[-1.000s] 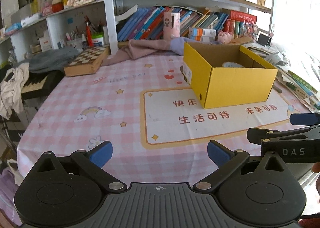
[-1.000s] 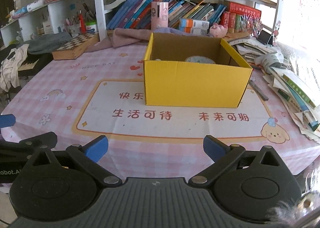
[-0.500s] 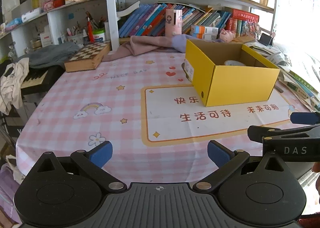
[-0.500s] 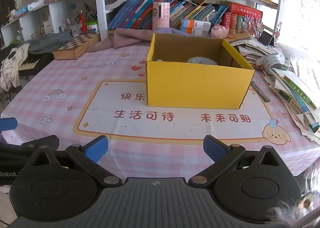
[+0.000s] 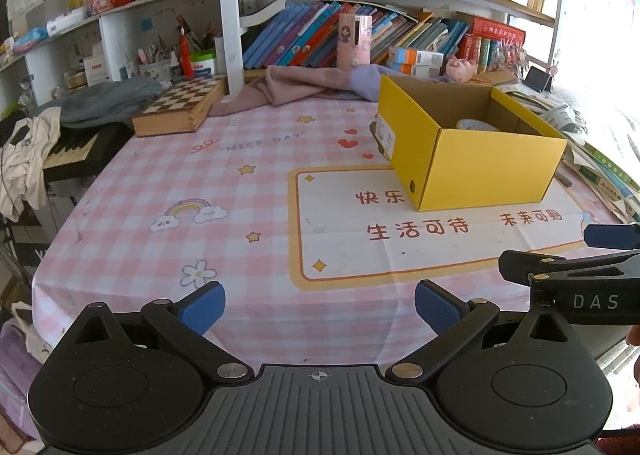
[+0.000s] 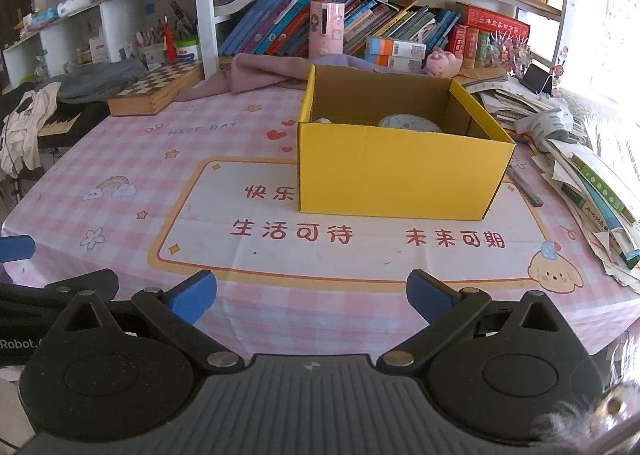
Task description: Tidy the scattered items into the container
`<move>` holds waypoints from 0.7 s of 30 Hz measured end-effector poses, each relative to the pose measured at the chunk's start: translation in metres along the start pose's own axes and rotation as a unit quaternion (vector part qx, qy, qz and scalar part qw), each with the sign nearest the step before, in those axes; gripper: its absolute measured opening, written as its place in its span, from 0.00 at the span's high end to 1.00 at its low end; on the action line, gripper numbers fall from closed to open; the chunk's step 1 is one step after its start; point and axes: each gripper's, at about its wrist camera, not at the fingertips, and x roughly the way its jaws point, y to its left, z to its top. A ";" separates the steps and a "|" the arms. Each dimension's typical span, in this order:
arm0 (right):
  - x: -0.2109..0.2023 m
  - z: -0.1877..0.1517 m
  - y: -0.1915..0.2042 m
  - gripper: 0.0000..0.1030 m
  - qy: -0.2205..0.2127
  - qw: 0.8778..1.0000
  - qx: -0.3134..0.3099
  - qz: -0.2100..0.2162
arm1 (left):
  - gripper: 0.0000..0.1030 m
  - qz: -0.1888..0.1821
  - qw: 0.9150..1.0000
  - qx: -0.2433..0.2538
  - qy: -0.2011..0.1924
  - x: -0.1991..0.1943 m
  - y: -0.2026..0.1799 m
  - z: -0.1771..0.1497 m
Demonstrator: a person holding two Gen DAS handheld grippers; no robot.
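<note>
The yellow box (image 6: pixel 400 171) sits on the tablecloth (image 6: pixel 200 183), far ahead of my right gripper (image 6: pixel 312 295) and far right of my left gripper (image 5: pixel 320 307); both gape wide, empty.

1. A lived-in home study or child's room: a table spread with a pink checked cartoon tablecloth (image 6: pixel 132 159).
2. At 12 o'clock, white shelves (image 6: pixel 206 7) crammed with leaning books (image 6: pixel 280 27) and trinkets.
3. At 10 o'clock, a chessboard box (image 6: pixel 156 89), a keyboard (image 5: pixel 72 149) and heaped clothes (image 6: pixel 100 79).
</note>
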 end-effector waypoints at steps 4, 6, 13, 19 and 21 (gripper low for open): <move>0.000 0.000 0.000 0.00 0.000 1.000 -0.001 0.000 | 0.01 0.003 1.000 0.000 0.001 0.000 0.001 0.001; 0.000 0.000 0.000 0.00 0.000 1.000 -0.001 0.000 | 0.01 0.003 1.000 0.000 0.001 0.000 0.000 0.001; -0.001 -0.001 0.000 0.00 0.000 1.000 0.001 0.000 | 0.01 0.003 1.000 -0.001 0.002 0.000 0.000 0.001; -0.002 -0.003 -0.005 0.00 0.000 1.000 0.003 -0.001 | 0.01 0.004 1.000 0.003 0.002 -0.001 -0.005 0.001; -0.003 -0.005 -0.008 0.00 0.001 1.000 0.004 -0.001 | 0.01 0.004 1.000 0.003 0.003 -0.001 -0.007 0.000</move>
